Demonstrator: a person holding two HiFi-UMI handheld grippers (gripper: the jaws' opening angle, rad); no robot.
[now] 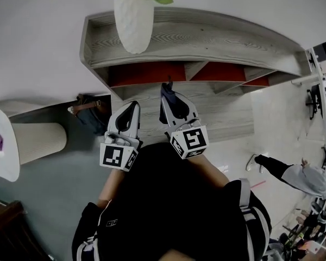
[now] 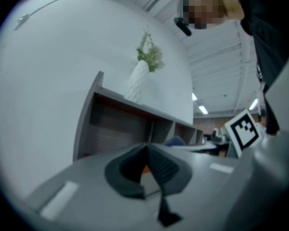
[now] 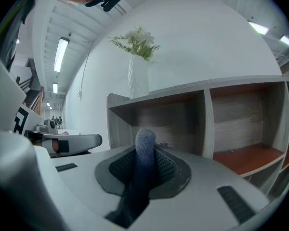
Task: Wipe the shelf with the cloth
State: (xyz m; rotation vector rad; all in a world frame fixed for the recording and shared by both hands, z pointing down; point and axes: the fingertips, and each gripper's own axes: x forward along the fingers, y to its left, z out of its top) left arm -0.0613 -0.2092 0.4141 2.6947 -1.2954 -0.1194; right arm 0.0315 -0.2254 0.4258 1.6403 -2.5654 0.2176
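A grey wooden shelf (image 1: pixel 206 42) with red lower boards stands against the white wall. In the right gripper view its open compartments (image 3: pixel 241 114) lie straight ahead. My right gripper (image 1: pixel 171 98) is shut on a dark blue cloth (image 3: pixel 144 153), which sticks up between its jaws and points at the shelf's upper left compartment. The cloth (image 1: pixel 167 91) hangs over the shelf's grey lower ledge. My left gripper (image 1: pixel 130 110) sits just left of the right one, a bit farther back, shut with nothing in it (image 2: pixel 147 150). The shelf (image 2: pixel 120 124) lies ahead of it.
A white ribbed vase (image 1: pixel 133 20) with green leaves stands on the shelf's top at the left end. A dark bag (image 1: pixel 92 110) lies on the floor left of the shelf. A white round table (image 1: pixel 2 151) is at far left. A person (image 1: pixel 304 178) stands at right.
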